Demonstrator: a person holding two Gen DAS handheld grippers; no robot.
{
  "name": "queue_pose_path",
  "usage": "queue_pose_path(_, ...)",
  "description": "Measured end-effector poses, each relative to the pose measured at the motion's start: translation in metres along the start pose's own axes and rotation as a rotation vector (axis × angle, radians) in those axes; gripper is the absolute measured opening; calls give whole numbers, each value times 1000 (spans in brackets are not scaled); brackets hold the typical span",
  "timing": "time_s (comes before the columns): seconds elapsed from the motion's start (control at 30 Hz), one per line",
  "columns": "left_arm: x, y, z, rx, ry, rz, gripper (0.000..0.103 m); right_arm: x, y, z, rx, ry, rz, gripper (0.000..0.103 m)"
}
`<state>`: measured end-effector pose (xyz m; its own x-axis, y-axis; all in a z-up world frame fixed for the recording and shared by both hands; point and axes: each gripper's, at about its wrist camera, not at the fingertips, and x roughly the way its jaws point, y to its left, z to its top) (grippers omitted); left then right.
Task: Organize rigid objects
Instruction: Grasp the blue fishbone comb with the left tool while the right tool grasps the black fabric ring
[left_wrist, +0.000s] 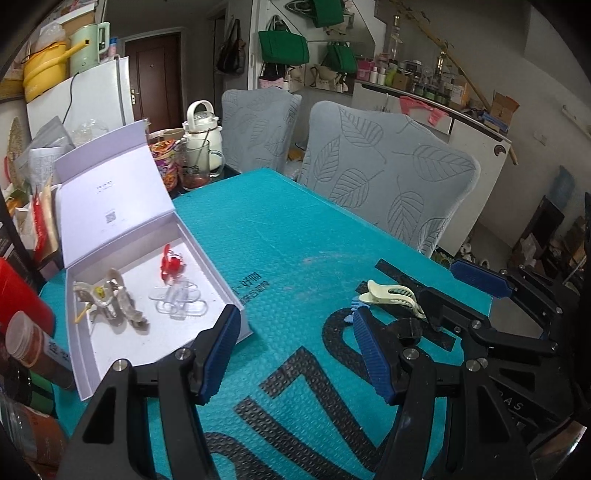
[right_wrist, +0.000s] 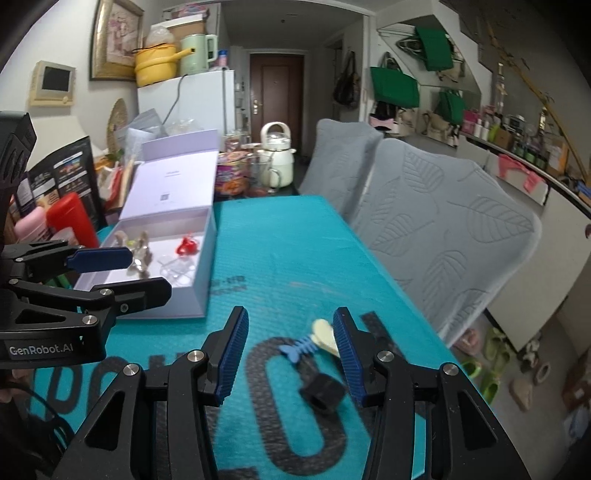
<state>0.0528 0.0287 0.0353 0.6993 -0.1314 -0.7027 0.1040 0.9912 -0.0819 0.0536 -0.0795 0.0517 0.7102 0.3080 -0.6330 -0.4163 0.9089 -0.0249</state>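
Both grippers hovered with jaws apart and empty over the teal mat (right_wrist: 280, 258); the right gripper (right_wrist: 288, 354) framed a black nut (right_wrist: 323, 397), blue fishbone clip (right_wrist: 295, 350) and cream hair clip (right_wrist: 325, 332), seemingly mid-approach, the next pick needing descent and closure before transfer to the white box (left_wrist: 221, 280) beside the left gripper (left_wrist: 295, 354)

"genrobot.ai" stands in white on the black left gripper (right_wrist: 99, 275); other print is unreadable.

Clips (left_wrist: 176, 300) lie in box (left_wrist: 236, 295) on table (left_wrist: 280, 236).
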Motion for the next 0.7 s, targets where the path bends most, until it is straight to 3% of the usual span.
queue_pose_path(0.7, 68, -35, 8, 67, 94, -66, 63, 26, -52, -27, 118, 79, -47, 54)
